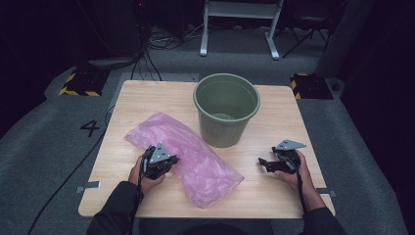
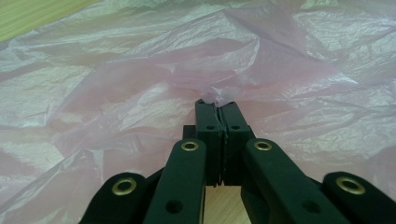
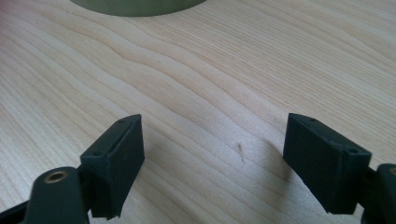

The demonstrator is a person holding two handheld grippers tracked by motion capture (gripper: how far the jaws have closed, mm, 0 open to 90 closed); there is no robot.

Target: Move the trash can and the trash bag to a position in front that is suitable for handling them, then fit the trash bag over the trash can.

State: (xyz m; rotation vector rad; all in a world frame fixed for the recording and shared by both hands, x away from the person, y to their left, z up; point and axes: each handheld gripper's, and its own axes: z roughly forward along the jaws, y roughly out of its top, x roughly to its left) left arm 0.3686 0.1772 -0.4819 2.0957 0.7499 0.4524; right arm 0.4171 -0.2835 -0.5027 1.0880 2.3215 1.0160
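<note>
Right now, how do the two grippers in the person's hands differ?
The left gripper has its fingers shut on a fold of the pink plastic bag; the right gripper has its fingers wide apart with nothing between them. The left one rests against the bag, while the right one sits over bare wooden table, apart from the green bin. Both are black and hand-held.

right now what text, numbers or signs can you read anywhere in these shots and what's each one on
"4": a dark numeral on the grey floor left of the table, at.
Yellow and black hazard stripes, with no words, on the two floor blocks beyond the table.
No readable text on the pink bag, the green bin or either claw.
</note>
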